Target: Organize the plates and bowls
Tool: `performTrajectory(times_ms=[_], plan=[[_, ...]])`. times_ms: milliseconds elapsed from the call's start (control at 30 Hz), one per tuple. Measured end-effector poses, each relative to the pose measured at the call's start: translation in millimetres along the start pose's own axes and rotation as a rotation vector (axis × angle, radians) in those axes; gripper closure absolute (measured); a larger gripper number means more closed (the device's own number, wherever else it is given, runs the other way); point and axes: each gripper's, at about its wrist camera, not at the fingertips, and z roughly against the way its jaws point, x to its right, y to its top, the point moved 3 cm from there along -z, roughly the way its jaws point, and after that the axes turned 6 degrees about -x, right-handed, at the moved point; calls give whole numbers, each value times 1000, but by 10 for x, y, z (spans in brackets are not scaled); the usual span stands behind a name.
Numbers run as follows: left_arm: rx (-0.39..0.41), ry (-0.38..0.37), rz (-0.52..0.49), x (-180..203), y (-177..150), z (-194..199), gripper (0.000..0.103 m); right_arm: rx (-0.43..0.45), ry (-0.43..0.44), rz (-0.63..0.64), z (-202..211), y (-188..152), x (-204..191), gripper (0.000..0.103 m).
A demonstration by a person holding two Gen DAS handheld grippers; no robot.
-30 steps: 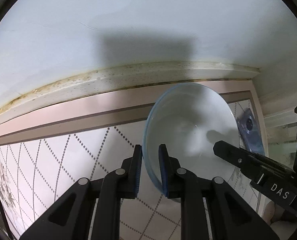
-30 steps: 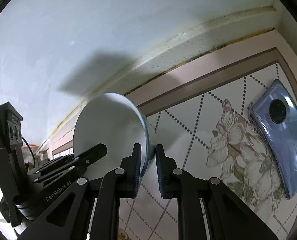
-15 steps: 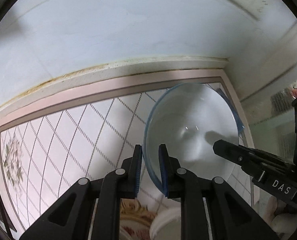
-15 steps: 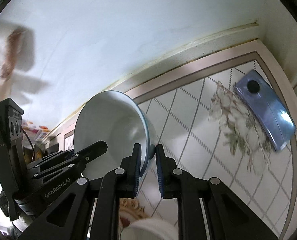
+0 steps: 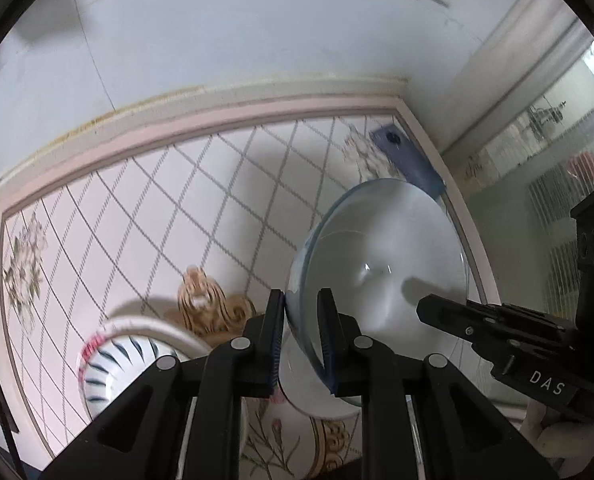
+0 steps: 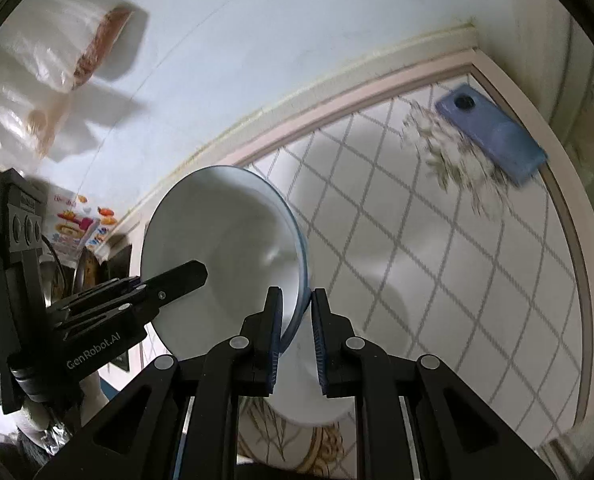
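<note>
fingers [image 5: 275, 332] of "genrobot.ai" left and "das" right grippers [image 6: 297, 336] clamped on opposite rims of blue-edged white bowl [image 5: 381, 256]

Two matte black handheld grippers, identical in build.
Wore angular linkage arms with round silver screws, blue ribbed pads lining the fingers [image 5: 324, 332]; bore white lettering, "DAS" on the right gripper [image 5: 429, 312], "GenRobot.AI" on the left gripper [image 6: 195, 274].
</note>
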Motion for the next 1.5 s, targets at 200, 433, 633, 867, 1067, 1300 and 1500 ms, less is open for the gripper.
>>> performTrajectory(times_ms=[200, 433, 633, 867, 1067, 1300, 1500], plan=[[-51, 7, -25, 18, -285, -213, 88, -38, -23, -20, -71, -369, 128, 87], [-97, 27, -38, 11, -468, -405, 88, -83, -34, -48, -242, -615, 243, 87], [-141, 51, -50, -19, -534, -578, 88, -106, -50, -59, -380, -678, 289, 87], [-146, 71, -65, -20, -545, -605, 88, -108, -72, -52, -397, -675, 265, 87], [-147, 98, -75, -2, -559, -608, 88, -115, -92, -60, -399, -672, 233, 85], [-135, 110, -75, -23, -566, -509, 88, -126, -92, -92, -397, -666, 236, 81], [-93, 98, -81, 35, -610, -140, 85, -108, -126, -77, -198, -703, 150, 53]])
